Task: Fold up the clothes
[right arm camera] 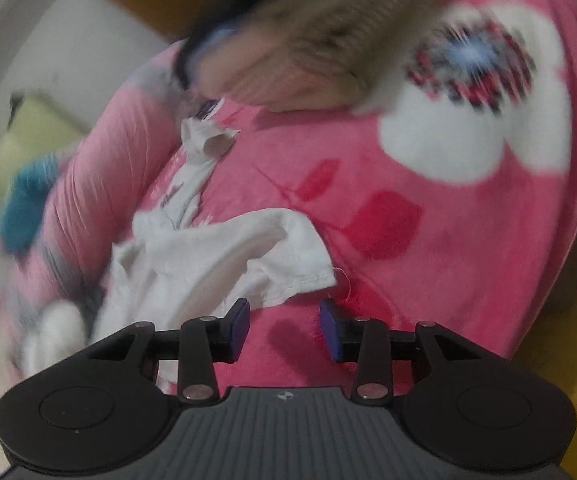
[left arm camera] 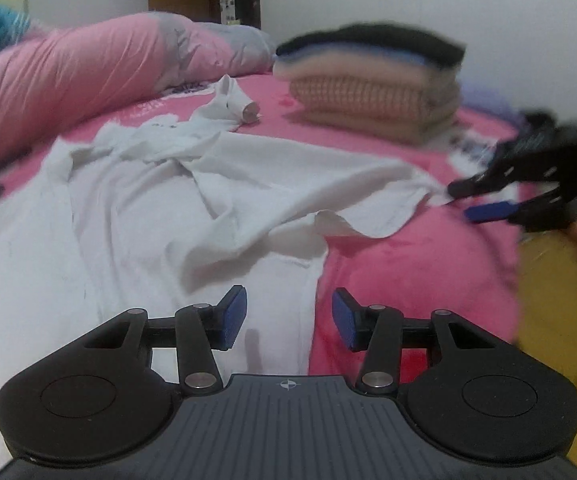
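White garment (left arm camera: 136,200) lies rumpled across centre-left of left wrist view on pink bedspread (left arm camera: 408,256), partly doubled over, not yet a neat fold. Folded stack (left arm camera: 372,92) sits upper right, so some clothes are done. Left gripper (left arm camera: 288,316) released, empty; right gripper (right arm camera: 284,328) also spread, w/ sleeve hem just ahead.

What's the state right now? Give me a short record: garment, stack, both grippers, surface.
garment: white shirt spread out crumpled, one sleeve flopped over, not folded yet
stack: folded clothes piled beyond the shirt
left gripper: open, empty, over the shirt's near edge
right gripper: open, empty, at the sleeve's hem
surface: pink flowered blanket
other: pink quilt bunched behind the shirt
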A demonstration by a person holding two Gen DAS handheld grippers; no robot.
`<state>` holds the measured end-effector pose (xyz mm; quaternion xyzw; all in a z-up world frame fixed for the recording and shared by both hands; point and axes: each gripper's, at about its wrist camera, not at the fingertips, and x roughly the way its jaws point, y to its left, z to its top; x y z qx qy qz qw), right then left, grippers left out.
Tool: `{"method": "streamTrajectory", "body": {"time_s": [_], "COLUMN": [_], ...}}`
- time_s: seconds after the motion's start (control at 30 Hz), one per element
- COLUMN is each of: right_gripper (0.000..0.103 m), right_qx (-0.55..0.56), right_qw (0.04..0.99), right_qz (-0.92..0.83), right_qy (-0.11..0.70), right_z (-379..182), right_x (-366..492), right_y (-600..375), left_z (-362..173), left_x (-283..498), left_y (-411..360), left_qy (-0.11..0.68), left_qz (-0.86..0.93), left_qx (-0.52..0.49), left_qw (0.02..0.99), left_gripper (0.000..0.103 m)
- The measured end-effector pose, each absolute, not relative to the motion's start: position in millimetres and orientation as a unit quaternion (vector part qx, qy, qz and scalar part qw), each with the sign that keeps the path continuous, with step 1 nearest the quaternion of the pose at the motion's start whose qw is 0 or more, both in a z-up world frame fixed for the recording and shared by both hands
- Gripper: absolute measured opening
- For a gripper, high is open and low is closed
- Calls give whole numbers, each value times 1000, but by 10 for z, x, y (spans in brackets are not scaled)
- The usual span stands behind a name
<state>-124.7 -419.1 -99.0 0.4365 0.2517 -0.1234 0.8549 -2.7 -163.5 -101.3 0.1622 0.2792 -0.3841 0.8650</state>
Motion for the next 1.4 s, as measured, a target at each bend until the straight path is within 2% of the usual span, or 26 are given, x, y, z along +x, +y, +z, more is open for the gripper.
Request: {"method": "streamTrajectory", "body": {"time_s": [0.17, 0.23, 0.3, 0.37, 0.4, 0.47, 0.57, 0.83, 1.13, 1.4], "right_gripper": [41, 41, 40, 31, 28, 7, 2, 2, 2, 5], "right_qx": [549, 562, 573, 577, 571, 560, 540, 456, 419, 406], "right_qw": [797, 791, 785, 784, 787, 795, 812, 870, 876, 858], "right_qz": [-112, -111, -110, -110, -112, -119, -129, -158, -207, -252], "right_qy": [225, 217, 208, 202, 203, 199, 180, 105, 116, 187], "right_z": [-1252, -1308, -1362, -1399, -1406, -1400, -1307, -710, -652, -952], "right_x": [-1279, -1240, -1200, -1159, -1135, -1118, -1145, -1498, -1623, -1558], "right_y": [-4521, -4578, -4633, -4670, -4680, -4699, -4739, -4827, -4953, -5063], "left_z": [-1137, -1156, -1169, -1181, -1187, -1198, -1160, -727, -790, -1104], "left_x": [125, 152, 153, 138, 132, 122, 107, -152, -329, -312], "left_y": [-1924, -2029, -2100, -2151, -2175, -2205, -2161, -1929, -1958, -1989], "left_qy": [282, 282, 279, 274, 272, 273, 272, 251, 293, 350], "left_qz": [-375, -369, -365, -364, -364, -364, -359, -427, -525, -527], "left_qx": [179, 188, 199, 204, 206, 198, 164, 110, 78, 78], "left_qw": [865, 865, 866, 866, 867, 868, 878, 862, 796, 770], "left_gripper": [47, 46, 35, 31, 26, 12, 2, 0, 0, 1]}}
